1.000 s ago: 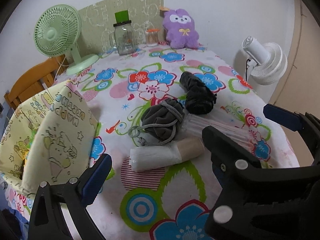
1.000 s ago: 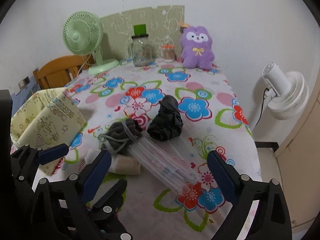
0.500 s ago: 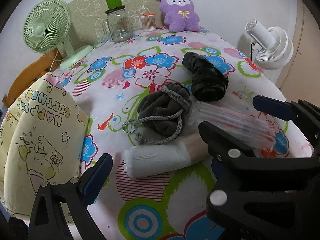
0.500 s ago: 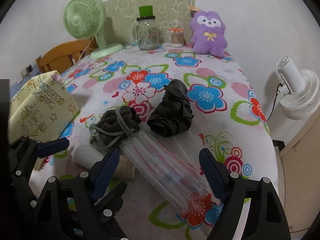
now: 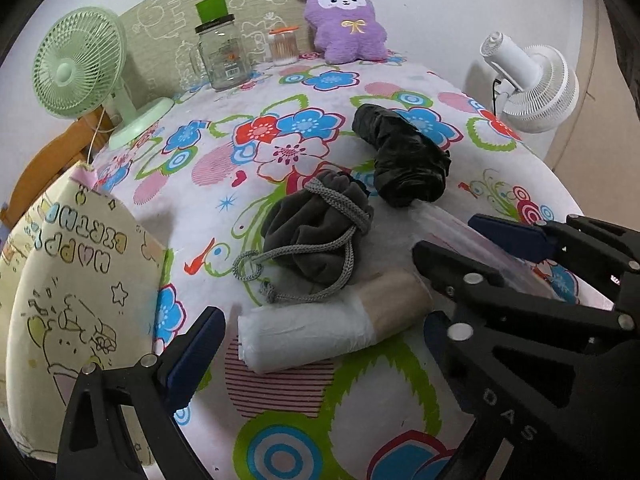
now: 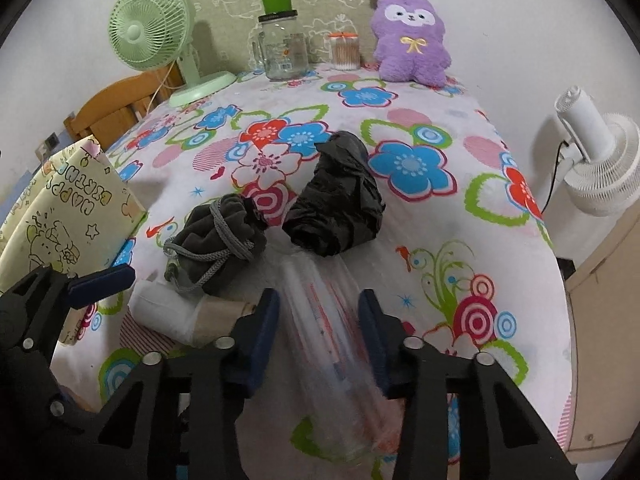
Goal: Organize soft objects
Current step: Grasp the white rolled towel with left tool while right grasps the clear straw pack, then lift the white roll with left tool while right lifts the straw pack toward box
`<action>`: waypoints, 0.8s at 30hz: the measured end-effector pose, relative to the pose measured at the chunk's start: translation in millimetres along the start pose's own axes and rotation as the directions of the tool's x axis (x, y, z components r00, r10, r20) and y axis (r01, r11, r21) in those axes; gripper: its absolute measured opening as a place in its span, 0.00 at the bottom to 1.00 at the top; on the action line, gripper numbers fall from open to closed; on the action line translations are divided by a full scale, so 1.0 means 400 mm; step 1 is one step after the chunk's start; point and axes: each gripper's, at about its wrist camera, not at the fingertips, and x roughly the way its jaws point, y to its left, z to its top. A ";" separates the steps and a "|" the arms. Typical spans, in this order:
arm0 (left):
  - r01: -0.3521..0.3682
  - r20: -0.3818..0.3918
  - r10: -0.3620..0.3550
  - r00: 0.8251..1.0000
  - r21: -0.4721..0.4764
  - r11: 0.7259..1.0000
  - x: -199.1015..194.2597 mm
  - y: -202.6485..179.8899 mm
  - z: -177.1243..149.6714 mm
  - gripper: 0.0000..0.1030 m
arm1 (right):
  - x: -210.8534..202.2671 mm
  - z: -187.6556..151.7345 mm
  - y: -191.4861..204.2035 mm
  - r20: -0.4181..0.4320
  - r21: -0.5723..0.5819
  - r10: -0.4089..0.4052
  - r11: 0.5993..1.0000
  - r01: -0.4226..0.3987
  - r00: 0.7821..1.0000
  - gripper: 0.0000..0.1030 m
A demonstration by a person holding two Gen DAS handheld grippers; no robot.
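A clear plastic bag roll (image 6: pixel 328 320) lies on the floral table between the fingers of my right gripper (image 6: pixel 320 320), whose jaws are closing around it. A grey drawstring pouch (image 5: pixel 316 236) (image 6: pixel 220 240), a black bag bundle (image 5: pixel 404 156) (image 6: pixel 336 204) and a white roll (image 5: pixel 320 328) (image 6: pixel 172 312) lie close by. My left gripper (image 5: pixel 316 344) is open, straddling the white roll just above the table. The right gripper shows at the right of the left wrist view (image 5: pixel 460 240).
A yellow "Happy Birthday" paper bag (image 5: pixel 60 288) (image 6: pixel 68 208) stands at the left table edge. At the back stand a green fan (image 5: pixel 80 72), a glass jar (image 5: pixel 220 56), a small swab jar (image 5: pixel 284 44) and a purple plush (image 5: pixel 348 20). A white fan (image 5: pixel 532 84) stands off the right edge.
My right gripper moved forward and narrowed its jaws around the clear plastic roll. My left gripper came lower and closer to the white roll.
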 end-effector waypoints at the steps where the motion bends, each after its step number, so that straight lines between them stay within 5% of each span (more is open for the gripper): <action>1: 0.003 -0.001 -0.003 1.000 0.004 1.000 0.000 -0.001 0.001 0.97 | -0.004 -0.002 -0.004 0.000 0.007 0.000 1.000 0.000 1.000 0.38; 8: 0.055 -0.007 -0.055 0.998 0.021 0.998 0.006 -0.001 0.009 0.92 | -0.022 -0.011 -0.020 0.000 0.052 -0.003 0.999 0.003 1.000 0.33; 15: 0.163 -0.025 -0.163 0.986 0.007 0.987 0.002 0.006 0.005 0.68 | -0.036 -0.014 -0.020 0.004 0.089 -0.010 0.996 0.010 1.000 0.33; 24: 0.175 -0.023 -0.175 0.984 -0.001 0.984 -0.022 0.012 -0.018 0.48 | -0.058 -0.029 -0.003 0.009 0.080 -0.049 0.996 0.048 0.999 0.33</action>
